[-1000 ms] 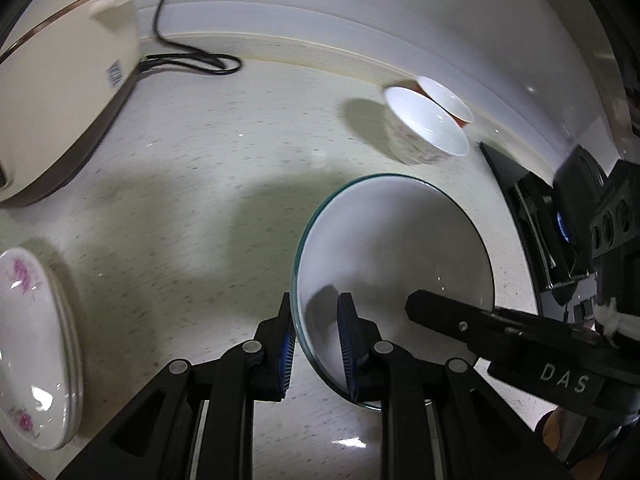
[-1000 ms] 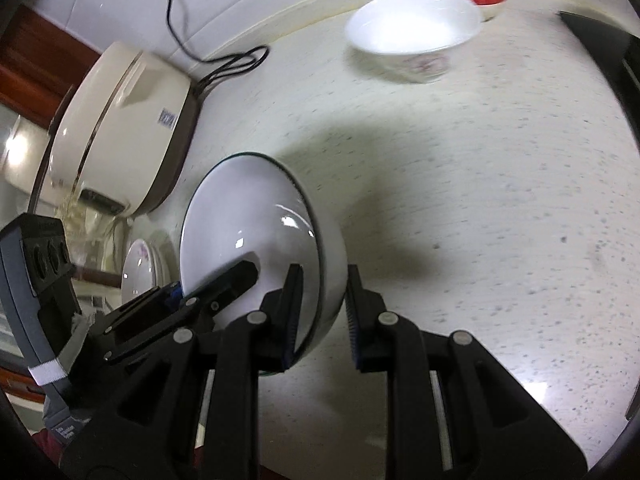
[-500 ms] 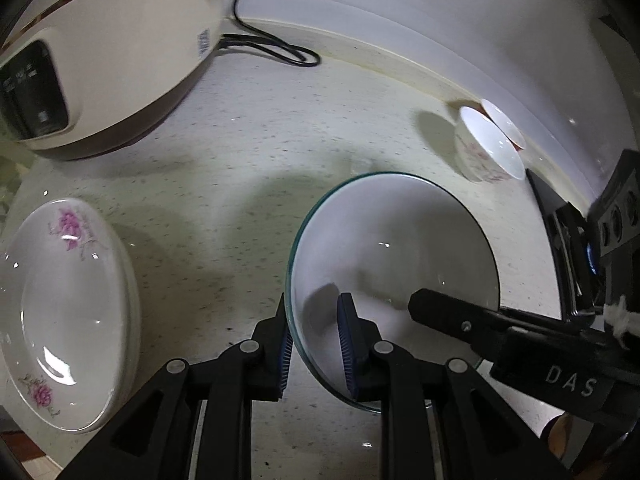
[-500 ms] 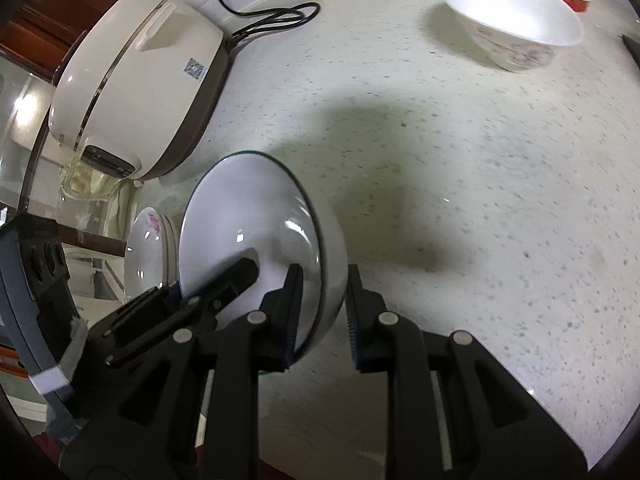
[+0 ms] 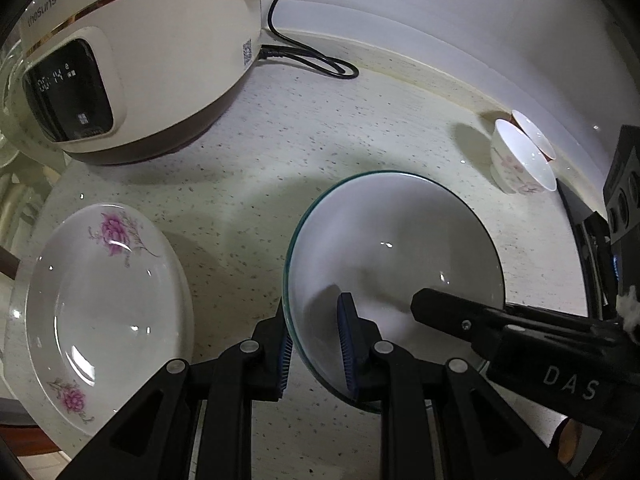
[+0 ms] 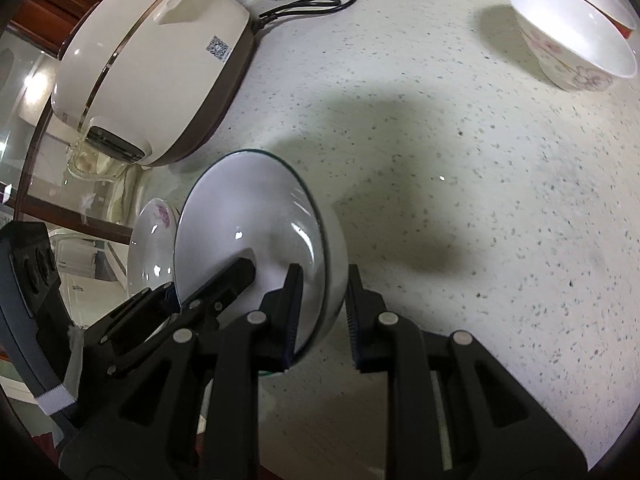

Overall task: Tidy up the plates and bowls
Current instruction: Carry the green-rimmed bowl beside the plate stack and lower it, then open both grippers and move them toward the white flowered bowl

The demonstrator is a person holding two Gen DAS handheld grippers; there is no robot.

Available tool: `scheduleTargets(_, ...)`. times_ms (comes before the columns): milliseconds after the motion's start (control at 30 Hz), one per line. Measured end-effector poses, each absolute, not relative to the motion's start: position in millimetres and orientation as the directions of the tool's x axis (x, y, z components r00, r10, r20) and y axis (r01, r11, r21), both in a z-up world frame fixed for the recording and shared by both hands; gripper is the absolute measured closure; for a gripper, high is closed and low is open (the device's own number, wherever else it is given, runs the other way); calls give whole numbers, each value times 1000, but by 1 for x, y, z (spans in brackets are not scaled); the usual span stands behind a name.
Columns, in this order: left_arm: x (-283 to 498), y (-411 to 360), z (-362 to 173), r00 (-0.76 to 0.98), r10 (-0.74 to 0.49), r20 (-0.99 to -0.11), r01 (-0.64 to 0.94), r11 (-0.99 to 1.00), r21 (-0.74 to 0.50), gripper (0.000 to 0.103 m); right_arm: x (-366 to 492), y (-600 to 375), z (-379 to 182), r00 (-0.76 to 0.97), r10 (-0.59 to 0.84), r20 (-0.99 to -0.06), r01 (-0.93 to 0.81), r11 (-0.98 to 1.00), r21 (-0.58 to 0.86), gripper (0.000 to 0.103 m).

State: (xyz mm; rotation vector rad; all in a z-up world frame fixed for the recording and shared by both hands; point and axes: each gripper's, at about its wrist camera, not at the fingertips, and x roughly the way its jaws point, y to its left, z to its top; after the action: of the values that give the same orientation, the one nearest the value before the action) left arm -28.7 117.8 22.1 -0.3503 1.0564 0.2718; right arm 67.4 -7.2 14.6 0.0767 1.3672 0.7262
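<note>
- Left wrist view: the left hand-held gripper (image 5: 314, 344) is clamped on the near rim of the glass bowl (image 5: 394, 248), one pad outside, one inside.
- The right hand-held gripper (image 5: 460, 314) reaches into the bowl from the right side.
- The bowl is held above the speckled surface (image 5: 304, 152), right of the flowered plates (image 5: 102, 308).
- A rice cooker (image 5: 140, 60) stands behind the plates; two small bowls (image 5: 520, 160) sit far right of the glass bowl, by the wall.
- Right wrist view: the right hand-held gripper (image 6: 322, 312) is clamped on the bowl's (image 6: 248, 220) rim, pads either side.
- The left hand-held gripper (image 6: 218, 286) grips the bowl's left rim.
- Flowered plates (image 6: 154, 236) lie just left of the bowl, the cooker (image 6: 156, 60) behind it.
- Small bowls (image 6: 576, 48) stand well apart, far right.
</note>
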Motion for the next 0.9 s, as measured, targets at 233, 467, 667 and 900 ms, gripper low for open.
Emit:
scheduleTargets(233,-24,125,15,437,65,-897,-396,909,-127,81,67,0,7,-2,498,-867,-439,779,448,79)
scheduleTargets(467,-21,123,15,434,96,-896,-387,918,-89,77,70,0,2,-11,486,-874,-426,788,444,76)
scheduleTargets(667,-21,126,19,428,102,-898,-396,915,-84,49,75,-10,8,8,518,-855,-394,787,474,55)
scheduleTargets(900,-23,118,31,472,144,-870,-370,928,-47,44,76,-18,20,42,568,-822,-398,764,508,39)
